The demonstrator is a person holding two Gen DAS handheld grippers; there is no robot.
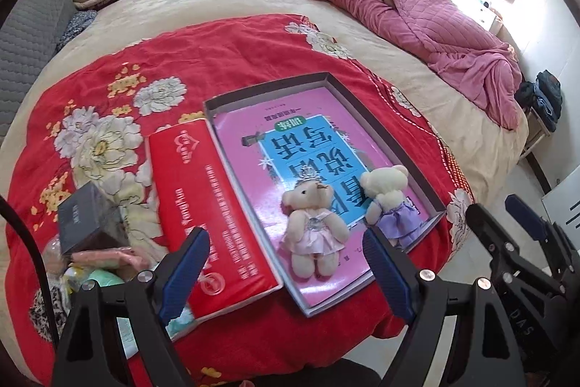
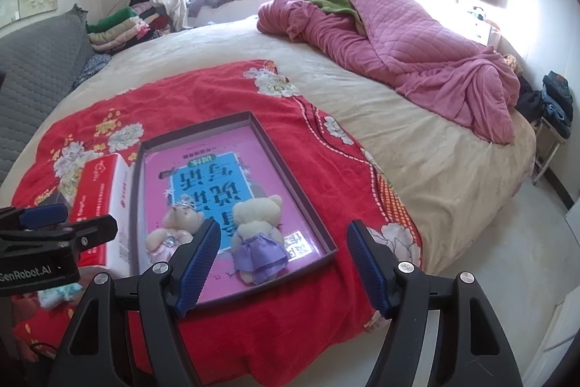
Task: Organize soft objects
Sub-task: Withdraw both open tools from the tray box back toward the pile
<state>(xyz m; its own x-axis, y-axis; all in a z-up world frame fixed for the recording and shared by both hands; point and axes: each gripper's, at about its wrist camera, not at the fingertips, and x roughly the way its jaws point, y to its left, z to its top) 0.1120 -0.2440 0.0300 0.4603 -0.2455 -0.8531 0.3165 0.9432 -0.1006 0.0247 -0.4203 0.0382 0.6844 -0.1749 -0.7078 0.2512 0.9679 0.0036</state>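
Two small plush bears lie on a pink and blue book inside a shallow dark box tray (image 1: 268, 86) (image 2: 195, 126). The bear in the pink dress (image 1: 311, 227) (image 2: 174, 227) wears a small crown. The bear in the purple dress (image 1: 389, 202) (image 2: 257, 242) lies just to its right. My left gripper (image 1: 286, 234) (image 2: 72, 218) hovers open above the near end of the tray, its pads clear of the pink bear. My right gripper (image 2: 283, 227) (image 1: 494, 205) is open too, above the tray's near right corner, holding nothing.
The tray rests on a red floral blanket (image 1: 217, 53) spread over a wide bed. A red tissue pack (image 1: 203, 198) lies along the tray's left side. A grey box (image 1: 83, 216) and small soft items (image 1: 101, 263) sit further left. A pink quilt (image 1: 417, 17) is bunched at the back right.
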